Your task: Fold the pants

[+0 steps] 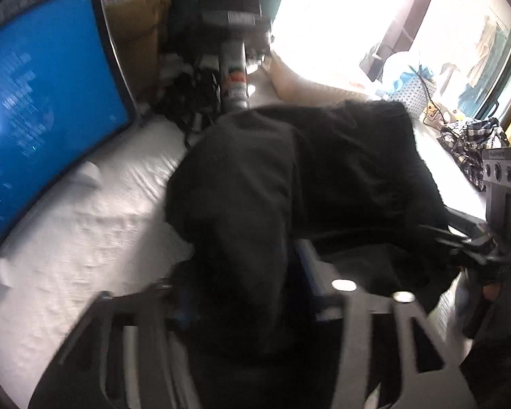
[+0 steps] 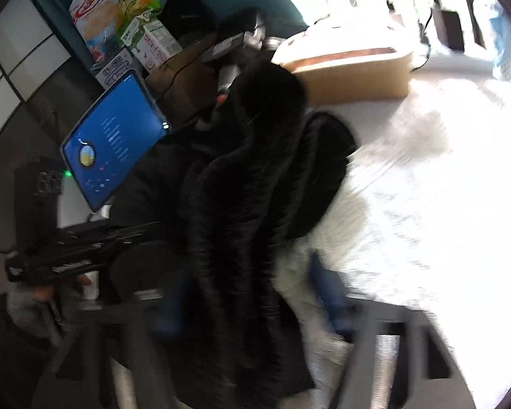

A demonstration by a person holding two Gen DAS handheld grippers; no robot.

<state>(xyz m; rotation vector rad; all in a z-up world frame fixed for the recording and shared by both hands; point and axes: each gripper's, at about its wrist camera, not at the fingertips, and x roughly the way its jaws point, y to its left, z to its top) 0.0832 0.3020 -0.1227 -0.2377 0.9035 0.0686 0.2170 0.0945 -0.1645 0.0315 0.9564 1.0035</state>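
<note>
The black pants [image 1: 289,187] hang bunched over a white textured bed cover [image 1: 85,231]. My left gripper [image 1: 245,293] is shut on a fold of the pants, with cloth spilling between its fingers. My right gripper [image 2: 252,300] is also shut on the pants [image 2: 255,187], which hang down in dark folds in front of it. The right gripper shows at the right edge of the left wrist view [image 1: 494,238], and the left gripper shows at the left of the right wrist view [image 2: 78,248]. Both views are blurred.
A blue-lit screen [image 1: 41,109] stands at the left of the bed. A cardboard box [image 2: 351,71] lies at the head. A checked cloth [image 1: 470,143] lies by the bright window. Snack bags [image 2: 119,10] and a dark stand [image 1: 233,51] are behind.
</note>
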